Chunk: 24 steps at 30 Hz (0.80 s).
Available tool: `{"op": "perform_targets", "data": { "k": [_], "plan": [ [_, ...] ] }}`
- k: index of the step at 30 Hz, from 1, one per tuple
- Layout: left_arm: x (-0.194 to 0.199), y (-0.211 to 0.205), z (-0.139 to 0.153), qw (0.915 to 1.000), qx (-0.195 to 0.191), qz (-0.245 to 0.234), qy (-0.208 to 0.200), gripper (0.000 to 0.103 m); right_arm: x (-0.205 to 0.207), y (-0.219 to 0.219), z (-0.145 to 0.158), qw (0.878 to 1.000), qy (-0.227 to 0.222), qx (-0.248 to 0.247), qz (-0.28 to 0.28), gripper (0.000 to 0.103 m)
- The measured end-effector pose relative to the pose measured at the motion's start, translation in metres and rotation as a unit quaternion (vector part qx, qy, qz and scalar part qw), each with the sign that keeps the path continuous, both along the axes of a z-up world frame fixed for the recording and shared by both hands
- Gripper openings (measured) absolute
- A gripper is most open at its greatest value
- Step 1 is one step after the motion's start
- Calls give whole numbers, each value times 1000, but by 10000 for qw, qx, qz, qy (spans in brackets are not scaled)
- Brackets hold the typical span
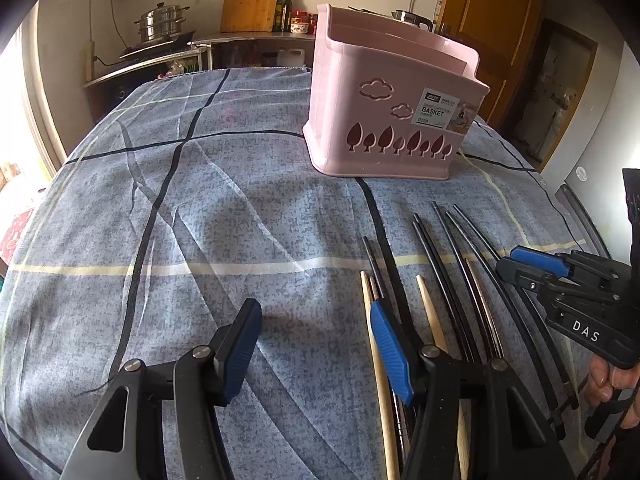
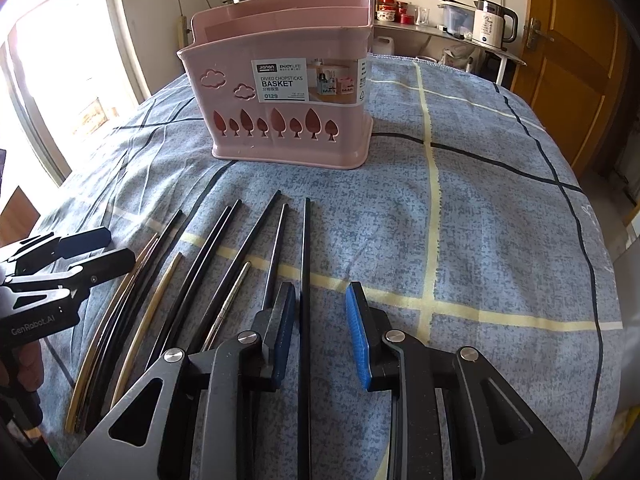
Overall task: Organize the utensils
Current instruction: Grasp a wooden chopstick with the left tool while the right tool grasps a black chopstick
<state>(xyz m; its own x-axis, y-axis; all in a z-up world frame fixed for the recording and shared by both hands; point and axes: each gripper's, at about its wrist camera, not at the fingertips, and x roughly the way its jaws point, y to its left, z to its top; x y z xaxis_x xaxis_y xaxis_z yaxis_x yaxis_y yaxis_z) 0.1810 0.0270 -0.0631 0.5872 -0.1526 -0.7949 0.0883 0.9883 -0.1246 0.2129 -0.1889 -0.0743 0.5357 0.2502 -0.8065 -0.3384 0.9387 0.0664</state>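
Note:
Several chopsticks, black, pale wooden and metal, lie side by side on the blue checked cloth in front of a pink divided chopstick basket. My right gripper is open low over the cloth. One black chopstick runs between its fingers, close to the left pad and apart from the right pad. My left gripper is open over bare cloth, its right finger above the leftmost wooden chopstick. Each wrist view shows the other gripper at the row's edge.
Behind the table, a steel steamer pot sits on a stove and a wooden cutting board leans on the wall. A white kettle stands on a counter beside a wooden door. A hand holds the right gripper's handle.

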Motion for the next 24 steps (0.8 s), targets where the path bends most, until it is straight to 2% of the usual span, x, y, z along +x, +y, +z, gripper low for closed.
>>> {"op": "perform_targets", "data": {
  "k": [12, 20, 23, 24],
  "plan": [
    [-5, -9, -4, 9991, 412, -116, -57, 62, 0, -2, 0, 10000, -8, -12, -13, 27],
    [5, -14, -3, 9982, 588, -56, 142, 61, 8, 0, 0, 9999, 53, -82, -29, 27],
    [8, -16, -1, 9981, 587, -58, 191, 49, 14, 2, 1, 9999, 110, -59, -36, 27],
    [8, -18, -1, 9981, 586, -89, 182, 40, 16, 2, 1, 9999, 124, -44, -35, 27]
  ]
}}
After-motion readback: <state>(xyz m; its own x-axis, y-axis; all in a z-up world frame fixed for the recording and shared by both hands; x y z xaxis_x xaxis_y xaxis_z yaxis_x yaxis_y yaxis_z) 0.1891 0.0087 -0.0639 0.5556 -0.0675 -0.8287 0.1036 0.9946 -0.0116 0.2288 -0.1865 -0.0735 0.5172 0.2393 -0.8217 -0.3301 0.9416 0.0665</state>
